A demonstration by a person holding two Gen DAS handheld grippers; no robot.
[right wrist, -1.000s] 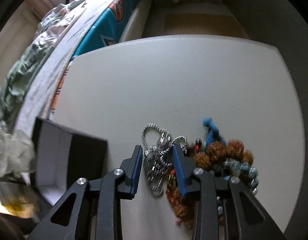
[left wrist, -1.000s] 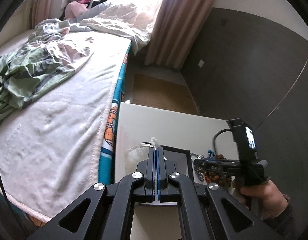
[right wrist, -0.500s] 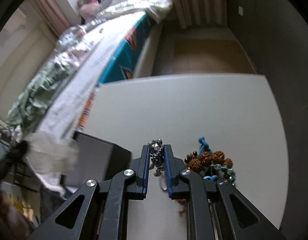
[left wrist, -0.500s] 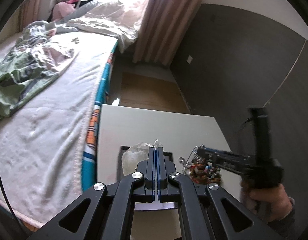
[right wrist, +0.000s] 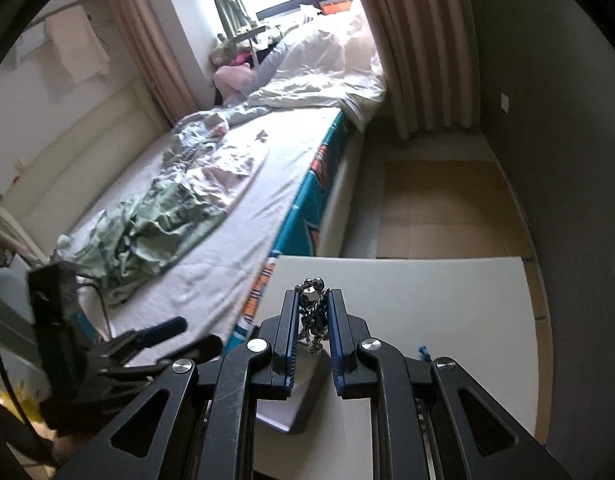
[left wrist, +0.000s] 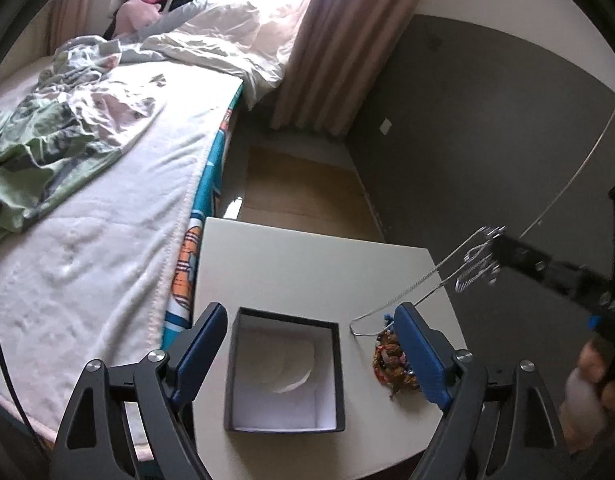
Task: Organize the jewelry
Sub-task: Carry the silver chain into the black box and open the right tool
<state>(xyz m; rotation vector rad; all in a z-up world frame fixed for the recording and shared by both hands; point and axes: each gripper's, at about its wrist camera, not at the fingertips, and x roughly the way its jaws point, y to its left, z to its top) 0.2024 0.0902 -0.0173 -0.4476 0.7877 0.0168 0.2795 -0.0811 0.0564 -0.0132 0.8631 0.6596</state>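
My right gripper (right wrist: 312, 303) is shut on a silver chain necklace (right wrist: 313, 312) and holds it high above the white table (right wrist: 427, 304). In the left wrist view the right gripper (left wrist: 492, 240) is up at the right, and the silver chain (left wrist: 419, 280) hangs from it down to the table. My left gripper (left wrist: 307, 320) is open and empty above an open black box (left wrist: 283, 372) with a white lining. A pile of brown and blue bead bracelets (left wrist: 391, 360) lies right of the box, partly hidden by my right finger.
A bed (left wrist: 87, 200) with crumpled clothes and a teal-edged blanket runs along the table's left side. A dark wall (left wrist: 487, 140) stands to the right. Curtains (left wrist: 335, 40) and wooden floor (left wrist: 299, 192) lie beyond the table's far edge.
My left gripper has opened and released the white plastic bag, which is gone from view. My right gripper closed on the silver chain and lifted it up and to the right off the pile.
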